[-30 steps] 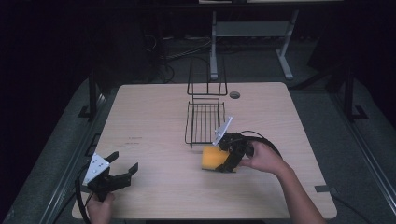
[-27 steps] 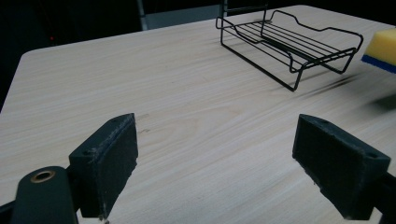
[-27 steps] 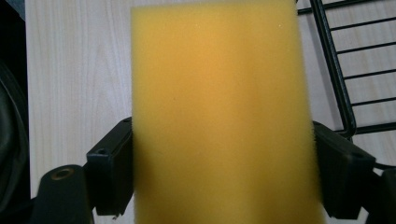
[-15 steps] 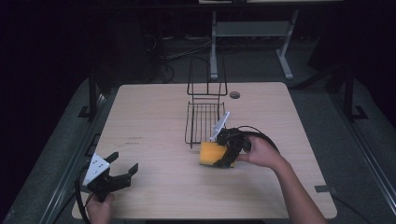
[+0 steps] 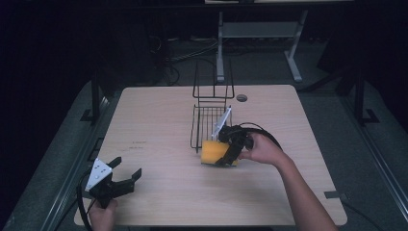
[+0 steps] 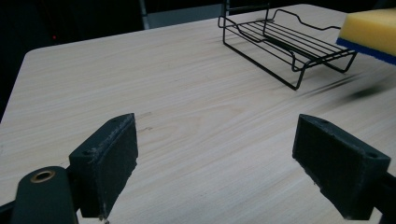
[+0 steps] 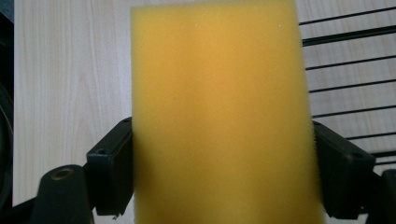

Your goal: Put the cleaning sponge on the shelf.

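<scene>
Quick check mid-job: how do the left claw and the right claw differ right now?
The left claw is open with nothing between its jaws; the right claw is shut on the yellow sponge. The left claw sits near the table's front left corner, far from the wire rack; the right claw is at mid-table, right by the rack's front edge. Both have black jaws and are hand-held.

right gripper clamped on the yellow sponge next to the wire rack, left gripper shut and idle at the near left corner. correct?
Not quite: the left gripper is open, not shut. The left gripper view shows its jaws spread wide over bare table. The rest holds: the right gripper is clamped on the yellow sponge beside the wire rack, and the left one sits idle at the near left corner.
</scene>
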`<state>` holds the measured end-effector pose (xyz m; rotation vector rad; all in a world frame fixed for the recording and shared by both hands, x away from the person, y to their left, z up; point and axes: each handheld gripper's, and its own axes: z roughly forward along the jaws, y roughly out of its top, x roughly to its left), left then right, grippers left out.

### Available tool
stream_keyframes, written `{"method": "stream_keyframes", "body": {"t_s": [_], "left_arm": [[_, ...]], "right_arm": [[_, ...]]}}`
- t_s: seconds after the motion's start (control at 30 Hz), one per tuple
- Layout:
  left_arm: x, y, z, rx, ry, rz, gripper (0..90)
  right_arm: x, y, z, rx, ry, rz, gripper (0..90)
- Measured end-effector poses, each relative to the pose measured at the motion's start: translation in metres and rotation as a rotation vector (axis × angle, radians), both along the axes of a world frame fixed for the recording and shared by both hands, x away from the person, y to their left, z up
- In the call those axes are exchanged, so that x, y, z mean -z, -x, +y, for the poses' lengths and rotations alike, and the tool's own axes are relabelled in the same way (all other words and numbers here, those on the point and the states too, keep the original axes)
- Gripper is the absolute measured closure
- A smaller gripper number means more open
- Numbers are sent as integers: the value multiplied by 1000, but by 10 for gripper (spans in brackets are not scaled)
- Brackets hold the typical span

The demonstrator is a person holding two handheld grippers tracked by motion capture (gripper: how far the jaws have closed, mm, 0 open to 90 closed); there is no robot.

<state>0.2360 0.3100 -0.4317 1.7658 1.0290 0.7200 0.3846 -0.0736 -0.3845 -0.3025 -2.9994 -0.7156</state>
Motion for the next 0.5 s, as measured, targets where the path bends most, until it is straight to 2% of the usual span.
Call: {"method": "stream_keyframes", "body": {"t_s": [0.5], "left_arm": [[0,1,0,0,-1,-5,134]], "right_arm": [[0,-12,5,-9,-7,5,199]]}}
